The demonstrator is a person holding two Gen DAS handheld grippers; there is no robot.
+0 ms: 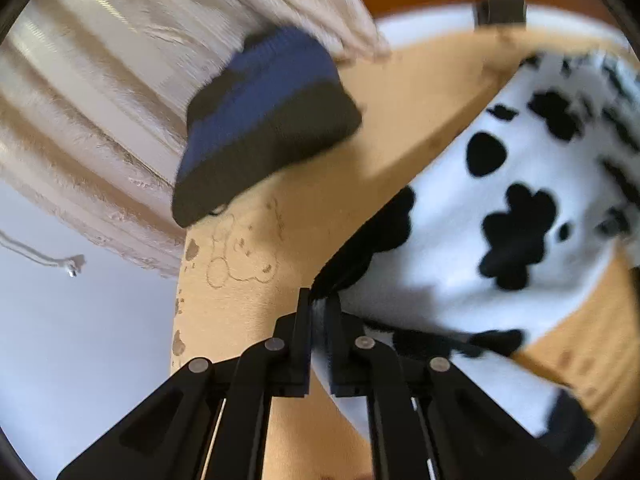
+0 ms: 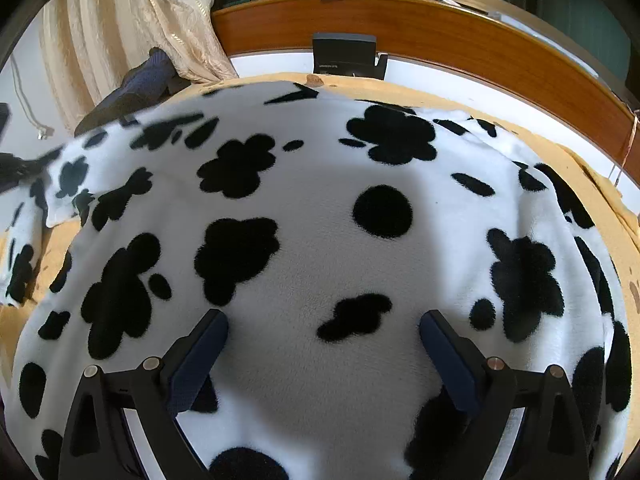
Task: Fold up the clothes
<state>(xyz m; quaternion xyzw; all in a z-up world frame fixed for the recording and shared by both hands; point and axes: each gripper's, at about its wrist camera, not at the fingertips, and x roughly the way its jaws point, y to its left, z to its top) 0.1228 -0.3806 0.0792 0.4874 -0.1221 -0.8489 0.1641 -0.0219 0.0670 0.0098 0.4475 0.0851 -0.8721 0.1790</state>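
Left hand-held gripper (image 1: 316, 312) pinches the fleece's (image 2: 320, 220) edge; right hand-held gripper (image 2: 324, 328) hovers spread wide over the fleece, which lies on the bed (image 1: 400, 120), a sweater (image 1: 264, 120) beyond it.

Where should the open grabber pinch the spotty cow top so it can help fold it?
Probably the cow-print top's right-hand edge, coming in low from the right. There the fleece ends over the yellow sheet, thin enough for the open right gripper. The left gripper already pinches another edge.
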